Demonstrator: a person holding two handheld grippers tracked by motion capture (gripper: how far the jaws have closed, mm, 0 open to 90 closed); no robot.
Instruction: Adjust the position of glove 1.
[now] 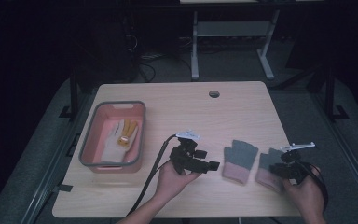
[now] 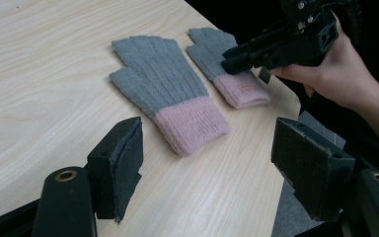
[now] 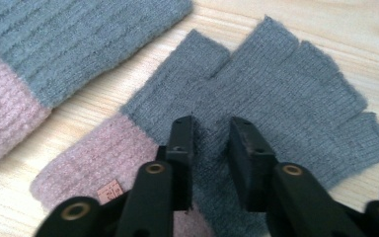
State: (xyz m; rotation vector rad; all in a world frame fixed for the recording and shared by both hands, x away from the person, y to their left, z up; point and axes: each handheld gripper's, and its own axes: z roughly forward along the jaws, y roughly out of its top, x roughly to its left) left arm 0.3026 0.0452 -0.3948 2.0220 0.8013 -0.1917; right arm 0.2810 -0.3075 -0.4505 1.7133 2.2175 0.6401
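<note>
Two grey fingerless gloves with pink cuffs lie flat, side by side, on the right half of the wooden table. My right gripper [image 1: 276, 169] [image 3: 212, 143] is down on the right glove [image 1: 266, 161] [image 3: 286, 89], its jaws drawn close with a fold of grey knit pinched between them. The left glove [image 1: 240, 156] [image 2: 163, 94] lies untouched. Just left of it, a hand holds my left gripper [image 1: 207, 159] [image 2: 212, 163] above the table, jaws wide open and empty. The left gripper view also has the right glove [image 2: 227, 69] and the right gripper [image 2: 237, 54] on it.
A pink basket with a grey rim [image 1: 87, 140] stands at the table's left and holds a white and yellow glove [image 1: 119, 135]. A round cable hole [image 1: 214, 94] sits near the far edge. The table's right edge runs close beside the right glove.
</note>
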